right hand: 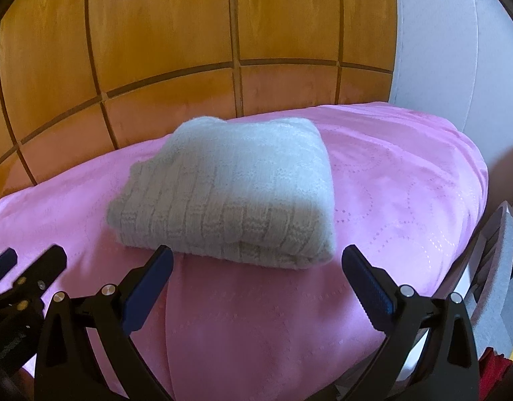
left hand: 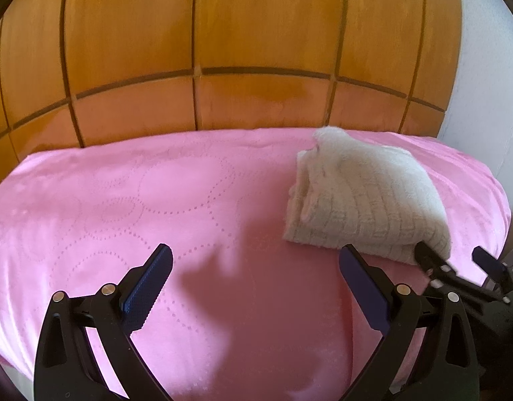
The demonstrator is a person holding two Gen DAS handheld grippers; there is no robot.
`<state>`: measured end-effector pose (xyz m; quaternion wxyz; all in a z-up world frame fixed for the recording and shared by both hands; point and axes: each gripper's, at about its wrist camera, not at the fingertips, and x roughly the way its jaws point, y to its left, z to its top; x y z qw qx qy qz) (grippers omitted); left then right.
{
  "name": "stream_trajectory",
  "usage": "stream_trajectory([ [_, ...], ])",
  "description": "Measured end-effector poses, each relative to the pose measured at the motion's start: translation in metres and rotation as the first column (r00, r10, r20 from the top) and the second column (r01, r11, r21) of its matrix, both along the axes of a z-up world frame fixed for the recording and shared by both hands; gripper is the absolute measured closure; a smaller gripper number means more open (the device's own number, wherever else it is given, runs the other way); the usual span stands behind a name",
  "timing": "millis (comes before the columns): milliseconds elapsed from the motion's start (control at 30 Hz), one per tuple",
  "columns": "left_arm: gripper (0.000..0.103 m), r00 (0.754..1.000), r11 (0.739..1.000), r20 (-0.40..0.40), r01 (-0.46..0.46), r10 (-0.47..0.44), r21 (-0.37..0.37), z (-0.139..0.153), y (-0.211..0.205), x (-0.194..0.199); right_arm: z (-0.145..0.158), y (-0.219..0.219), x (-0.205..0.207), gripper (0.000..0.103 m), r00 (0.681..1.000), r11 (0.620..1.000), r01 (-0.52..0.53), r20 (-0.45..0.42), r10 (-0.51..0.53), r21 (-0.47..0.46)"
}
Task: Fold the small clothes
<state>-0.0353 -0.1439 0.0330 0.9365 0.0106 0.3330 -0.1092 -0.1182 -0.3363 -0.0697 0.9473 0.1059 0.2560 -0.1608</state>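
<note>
A cream knitted garment (right hand: 229,190) lies folded into a thick rectangle on a pink bedspread (right hand: 256,317); it also shows in the left wrist view (left hand: 367,197) at the right. My right gripper (right hand: 256,260) is open and empty, its fingertips just in front of the garment's near edge. My left gripper (left hand: 256,257) is open and empty over bare bedspread (left hand: 139,200), to the left of the garment. The right gripper appears in the left wrist view (left hand: 453,254) at the garment's near corner. The left gripper's fingers (right hand: 52,260) show at the left edge of the right wrist view.
An orange padded headboard (left hand: 196,50) with dark seams stands behind the bed. A white wall (right hand: 457,50) is to the right. Grey and red items (right hand: 500,267) lie beyond the bed's right edge.
</note>
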Motion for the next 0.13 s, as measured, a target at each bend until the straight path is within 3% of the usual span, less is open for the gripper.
stream_trajectory([
  [133, 0.004, 0.999, 1.000, -0.039, -0.021, 0.020, -0.017, -0.008, 0.004, 0.007, 0.009, -0.021, 0.000, 0.002, 0.999, 0.999, 0.008, 0.033, -0.009, 0.034],
])
